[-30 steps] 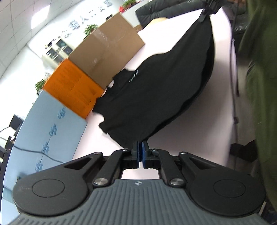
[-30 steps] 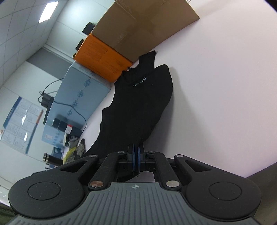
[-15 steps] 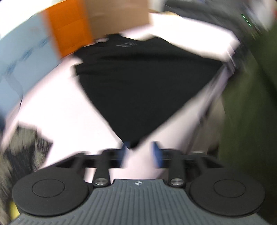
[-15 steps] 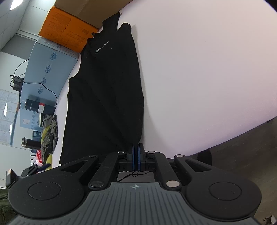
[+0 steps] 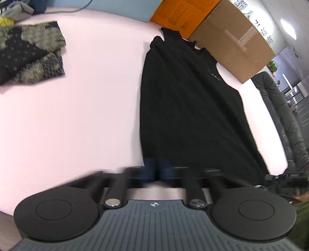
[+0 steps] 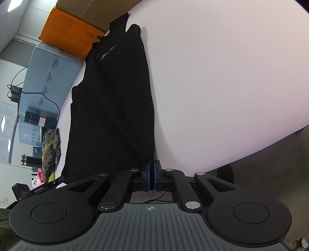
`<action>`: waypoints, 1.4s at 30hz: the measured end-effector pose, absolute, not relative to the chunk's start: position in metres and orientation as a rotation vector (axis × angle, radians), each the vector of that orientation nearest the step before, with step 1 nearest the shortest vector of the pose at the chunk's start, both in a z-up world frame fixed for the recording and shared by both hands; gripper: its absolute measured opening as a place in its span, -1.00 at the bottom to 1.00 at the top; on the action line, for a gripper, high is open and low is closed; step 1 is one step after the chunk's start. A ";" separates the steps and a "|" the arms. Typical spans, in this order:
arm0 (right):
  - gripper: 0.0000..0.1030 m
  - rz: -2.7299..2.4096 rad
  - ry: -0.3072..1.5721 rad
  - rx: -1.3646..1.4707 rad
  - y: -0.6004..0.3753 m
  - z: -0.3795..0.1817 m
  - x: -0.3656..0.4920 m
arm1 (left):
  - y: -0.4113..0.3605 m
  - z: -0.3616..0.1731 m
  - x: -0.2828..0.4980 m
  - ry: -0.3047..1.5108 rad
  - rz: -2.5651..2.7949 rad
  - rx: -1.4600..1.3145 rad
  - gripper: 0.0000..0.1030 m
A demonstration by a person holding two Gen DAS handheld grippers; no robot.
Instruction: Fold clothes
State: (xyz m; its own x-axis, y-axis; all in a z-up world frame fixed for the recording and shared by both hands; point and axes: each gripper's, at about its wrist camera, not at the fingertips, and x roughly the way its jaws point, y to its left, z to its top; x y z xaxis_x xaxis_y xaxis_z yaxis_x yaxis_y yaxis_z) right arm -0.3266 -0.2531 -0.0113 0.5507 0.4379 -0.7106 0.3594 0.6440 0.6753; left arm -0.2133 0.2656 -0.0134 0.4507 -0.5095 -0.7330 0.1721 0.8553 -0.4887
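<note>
A black shirt (image 5: 185,108) lies stretched lengthwise on the pale pink table (image 5: 77,115), collar towards the boxes at the back. My left gripper (image 5: 158,172) sits at the near left corner of its hem; the fingers are motion-blurred, so their state is unclear. In the right wrist view the shirt (image 6: 115,100) runs away from me, and my right gripper (image 6: 152,173) is shut on its near right hem corner at the table's edge.
An orange box (image 5: 183,13), a brown cardboard box (image 5: 231,42) and a light blue box (image 6: 50,73) line the table's far side. A patterned folded garment (image 5: 29,58) lies at the left. A dark sofa (image 5: 285,108) stands at the right. A dark flask (image 6: 31,160) stands at the left.
The shirt came down from hanging in the air to lying flat and stretched on the table. My left gripper swung round to the hem's left corner. My right gripper kept its hold.
</note>
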 end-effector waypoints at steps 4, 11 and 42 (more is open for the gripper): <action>-0.92 0.083 0.999 0.920 -0.258 0.002 -0.329 | 0.274 0.021 -0.222 0.948 -0.492 -0.311 -0.94; -0.92 0.124 1.044 0.898 -0.260 0.005 -0.327 | 0.282 0.040 -0.229 1.011 -0.487 -0.162 -0.99; 0.57 0.192 0.982 0.836 -0.247 0.009 -0.291 | 0.276 -0.013 -0.239 1.133 -0.370 -0.180 -0.71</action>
